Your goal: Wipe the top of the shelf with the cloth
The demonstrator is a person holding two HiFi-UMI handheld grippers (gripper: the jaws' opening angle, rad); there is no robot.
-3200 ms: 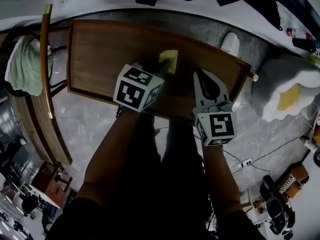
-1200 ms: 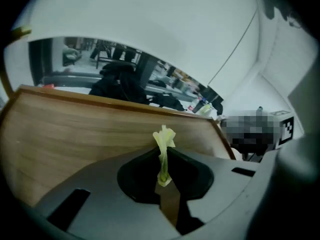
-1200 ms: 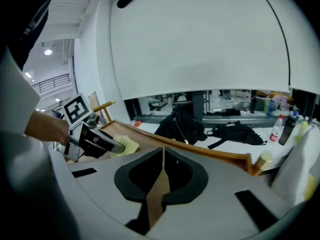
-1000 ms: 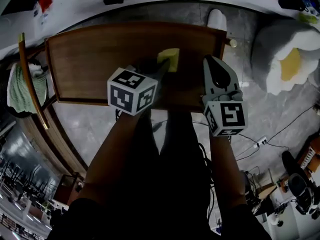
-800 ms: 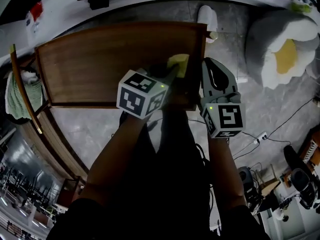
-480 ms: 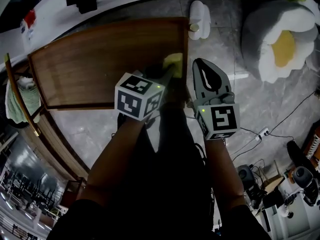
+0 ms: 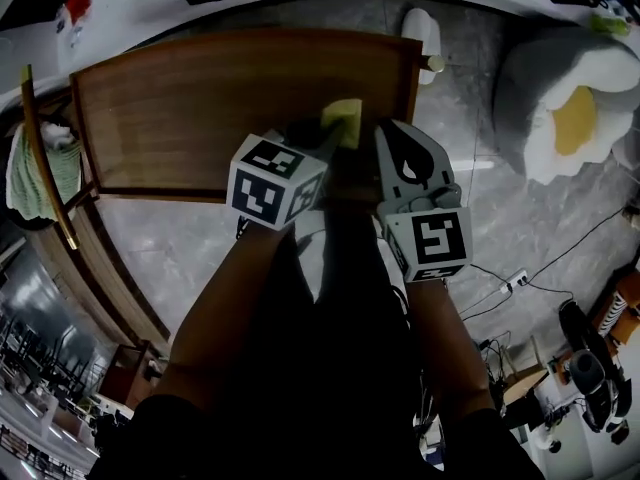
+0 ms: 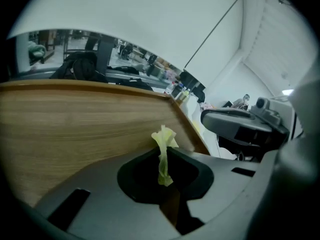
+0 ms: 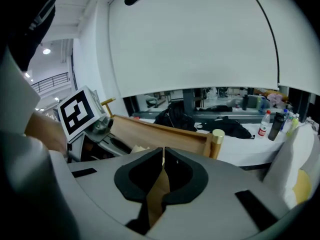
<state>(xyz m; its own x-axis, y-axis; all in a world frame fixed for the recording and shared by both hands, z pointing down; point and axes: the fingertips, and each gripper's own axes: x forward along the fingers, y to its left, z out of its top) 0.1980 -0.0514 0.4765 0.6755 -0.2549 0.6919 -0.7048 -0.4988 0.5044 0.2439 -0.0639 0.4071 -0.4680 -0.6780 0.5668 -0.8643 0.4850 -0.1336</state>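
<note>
Wiping the shelf (image 7: 180, 108) at its 3 o'clock end, cloth (image 7: 343, 118) pinched in left tongs (image 7: 322, 153); right tongs (image 9: 163, 156) closed, empty. Next, probably a pressed sweep toward 9 o'clock.

Tallying from the head view: one wooden shelf (image 7: 200, 108) is showing, and one yellow-green cloth (image 7: 342, 121) with it. Two grippers are showing, the left gripper (image 7: 322, 150) and the right gripper (image 7: 392, 136), each carrying one marker cube (image 7: 275, 180), two cubes in all. Two forearms (image 7: 235, 308) are reaching in. One white cushion (image 7: 565, 108) with a yellow centre is sitting at right. One green towel (image 7: 35, 173) is hanging at far left. One brass-capped post (image 7: 435, 63) is standing at the shelf's corner.
</note>
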